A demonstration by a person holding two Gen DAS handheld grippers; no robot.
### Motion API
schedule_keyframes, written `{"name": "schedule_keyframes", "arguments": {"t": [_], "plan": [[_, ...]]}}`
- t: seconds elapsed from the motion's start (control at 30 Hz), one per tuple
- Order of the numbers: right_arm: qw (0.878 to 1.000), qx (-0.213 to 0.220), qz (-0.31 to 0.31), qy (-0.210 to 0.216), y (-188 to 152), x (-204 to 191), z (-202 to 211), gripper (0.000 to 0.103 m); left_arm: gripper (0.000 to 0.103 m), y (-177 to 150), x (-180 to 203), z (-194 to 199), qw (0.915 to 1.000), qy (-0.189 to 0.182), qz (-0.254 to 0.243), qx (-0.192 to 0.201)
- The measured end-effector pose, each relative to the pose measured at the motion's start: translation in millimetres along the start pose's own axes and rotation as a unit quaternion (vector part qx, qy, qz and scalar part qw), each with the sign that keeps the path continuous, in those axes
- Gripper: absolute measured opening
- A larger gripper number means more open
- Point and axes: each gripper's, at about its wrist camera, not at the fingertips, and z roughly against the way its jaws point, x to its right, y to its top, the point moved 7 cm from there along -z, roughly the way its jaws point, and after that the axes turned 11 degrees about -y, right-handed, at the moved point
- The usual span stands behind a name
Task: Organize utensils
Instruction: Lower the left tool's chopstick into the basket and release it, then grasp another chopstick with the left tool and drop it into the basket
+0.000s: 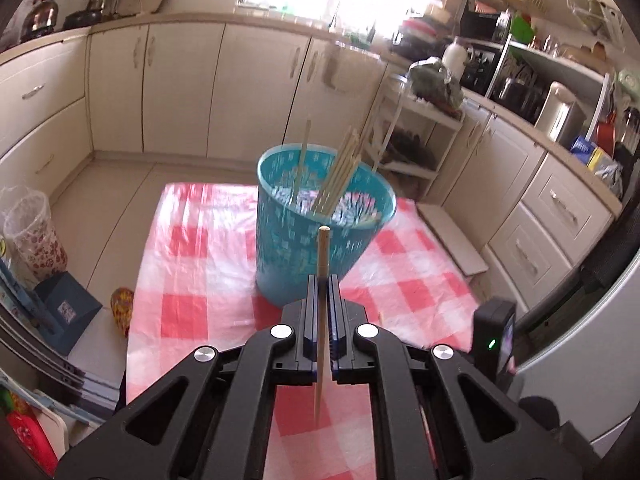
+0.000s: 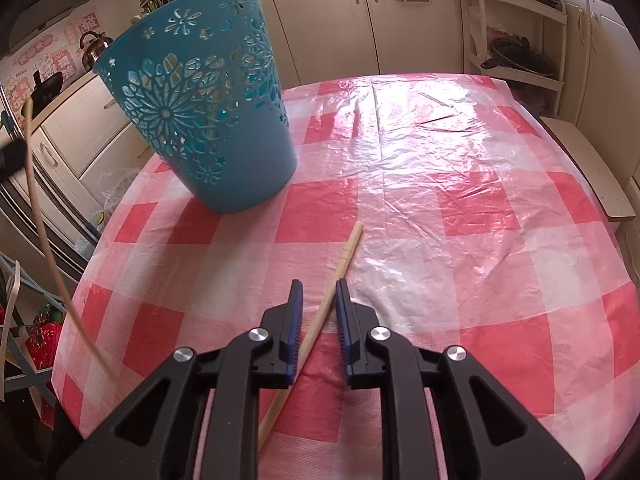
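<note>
Left wrist view: the left hand-held gripper point(image 1: 322, 280) is clamped shut on one wooden chopstick point(image 1: 322, 264), which stands nearly upright between the pads, its blunt end above them and its thin end hanging below. Ahead, a teal basket point(image 1: 320, 236) stands toward the far edge of the bench point(image 1: 192, 280), already holding several chopsticks. The grip looks narrow, so the stick could pivot or slip, or strike the basket rim and bounce out.

Right wrist view: the right hand-held gripper point(image 2: 318, 304) is partly open over a second chopstick point(image 2: 336, 276) lying flat near the bench's near edge. The stick passes between the jaws; the pads do not appear to press it. Closing askew could push it along the slick checked plastic cover point(image 2: 460, 160) or off the near edge. The basket point(image 2: 200, 120) stands toward the far left corner.
</note>
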Motion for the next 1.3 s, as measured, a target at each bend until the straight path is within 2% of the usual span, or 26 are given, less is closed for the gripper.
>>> {"name": "schedule_keyframes", "arguments": {"t": [0.1, 0.17, 0.3, 0.4, 0.47, 0.53, 0.63, 0.73, 0.77, 0.83, 0.9, 1.0, 1.07, 1.13, 1.23, 1.3], "plan": [[1.000, 0.001, 0.003, -0.002, 0.5, -2.5, -0.3, 0.020, 0.004, 45.5, 10.2, 13.9, 0.9988, -0.014, -0.003, 0.047], [1.000, 0.001, 0.002, 0.001, -0.3, -1.7, 0.6, 0.020, 0.000, 70.6, 16.8, 16.3, 0.9976, -0.018, -0.014, 0.065], [1.000, 0.002, -0.001, 0.006, 0.0, -0.1, 0.3, 0.020, 0.000, 105.2, 34.7, 12.1, 0.9954, -0.025, -0.036, 0.086], [1.000, 0.001, -0.004, 0.013, 0.9, 2.7, -0.7, 0.020, 0.000, 113.4, 40.9, 7.8, 0.9952, -0.020, -0.050, 0.081], [1.000, 0.000, -0.006, 0.017, 1.7, 4.1, -1.6, 0.020, 0.000, 105.6, 38.0, 5.3, 0.9963, -0.019, -0.047, 0.069], [1.000, 0.000, -0.007, 0.021, 2.7, 5.1, -2.6, 0.020, 0.000, 82.4, 33.0, -2.2, 0.9980, -0.032, -0.043, 0.034], [1.000, -0.002, -0.008, 0.026, 3.0, 6.8, -4.0, 0.021, 0.001, 20.7, 21.5, -26.8, 0.9968, -0.027, -0.054, -0.051], [1.000, -0.003, -0.004, 0.027, 2.8, 5.7, -4.3, 0.024, 0.005, -49.6, 10.0, -71.4, 0.9865, -0.003, -0.057, -0.154], [1.000, -0.004, 0.000, 0.025, 3.1, 5.2, -4.5, 0.024, 0.008, -66.5, 11.5, -84.9, 0.9824, 0.000, -0.066, -0.175], [1.000, -0.004, 0.013, 0.014, 1.0, 4.6, -2.6, 0.024, 0.013, -93.6, 18.3, -112.3, 0.9731, 0.029, -0.104, -0.203], [1.000, -0.007, 0.030, -0.004, -3.1, 5.7, 1.7, 0.022, 0.017, -110.2, 30.2, -135.2, 0.9668, 0.036, -0.131, -0.217], [0.999, -0.014, 0.028, -0.018, -9.8, 19.6, 7.9, 0.013, 0.020, -119.9, 41.5, -157.3, 0.9633, 0.039, -0.143, -0.224], [1.000, -0.022, 0.008, -0.009, -12.4, 31.4, 10.8, 0.011, 0.032, -117.6, 45.4, -168.2, 0.9614, 0.047, -0.151, -0.225], [1.000, -0.024, -0.009, -0.007, -13.0, 41.1, 12.3, 0.011, 0.036, -118.4, 45.1, -178.1, 0.9586, 0.059, -0.161, -0.228], [0.999, -0.024, -0.020, -0.005, -12.0, 46.4, 12.6, 0.012, 0.037, -114.9, 42.4, -191.1, 0.9580, 0.069, -0.164, -0.225], [0.999, -0.023, -0.021, -0.006, -12.7, 46.1, 12.8, 0.012, 0.029, -113.6, 45.4, -196.3, 0.9571, 0.067, -0.170, -0.225]]}}
